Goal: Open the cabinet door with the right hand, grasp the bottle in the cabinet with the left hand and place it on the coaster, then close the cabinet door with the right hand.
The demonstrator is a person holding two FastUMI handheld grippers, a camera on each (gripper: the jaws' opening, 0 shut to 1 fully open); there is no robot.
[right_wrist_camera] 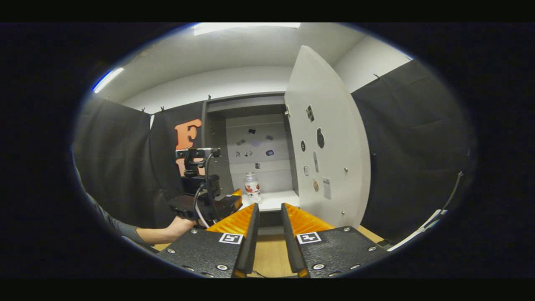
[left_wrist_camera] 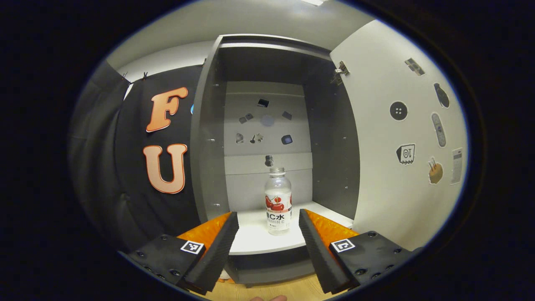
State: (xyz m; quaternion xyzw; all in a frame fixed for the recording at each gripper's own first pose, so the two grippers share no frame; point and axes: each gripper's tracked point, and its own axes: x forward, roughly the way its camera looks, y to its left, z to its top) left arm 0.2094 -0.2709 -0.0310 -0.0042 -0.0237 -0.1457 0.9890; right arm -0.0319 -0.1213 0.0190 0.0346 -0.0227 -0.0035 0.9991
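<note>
Left gripper view: your left gripper is spread wide, holding nothing. The bottle stands upright on the cabinet's white shelf, straight ahead, centred between your fingers and just past their tips, untouched. The cabinet door hangs open to your right.

Right gripper view: your right gripper has a narrow gap, nothing in it. The open door stands ahead and slightly right. Your left gripper sits ahead-left, near the shelf; the bottle is straight ahead, far off.
</note>
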